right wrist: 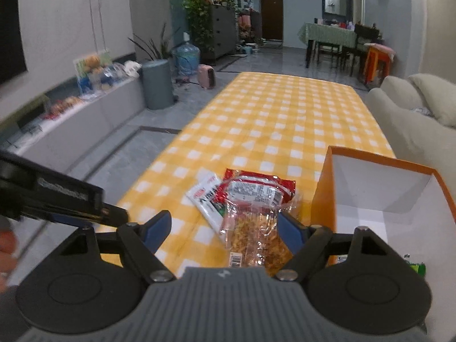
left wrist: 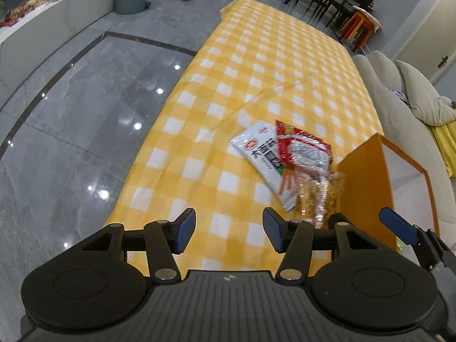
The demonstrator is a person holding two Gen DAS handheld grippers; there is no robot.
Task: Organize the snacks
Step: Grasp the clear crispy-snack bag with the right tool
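A long counter (right wrist: pixel 285 119) under a yellow checked cloth runs away toward the far end of the room, with a pale sofa (right wrist: pixel 404 119) along its right side and grey tiled floor (left wrist: pixel 71 119) on its left. At the counter's near right corner stands an open orange box (right wrist: pixel 379 188) with a white inside. Just left of the box lie three overlapping snack packs: a white pack (left wrist: pixel 256 154) lowest and furthest left, a red pack (right wrist: pixel 256 188) across it, and a clear bag (right wrist: pixel 256 239) of golden snacks nearest, touching the red pack. The left gripper (left wrist: pixel 229 233) hangs over the near left part of the cloth, jaws well apart with nothing between them. The right gripper (right wrist: pixel 225 235) has its jaws wide, the clear bag lying between them; the right pad looks close to the bag's edge, but I cannot tell if it touches
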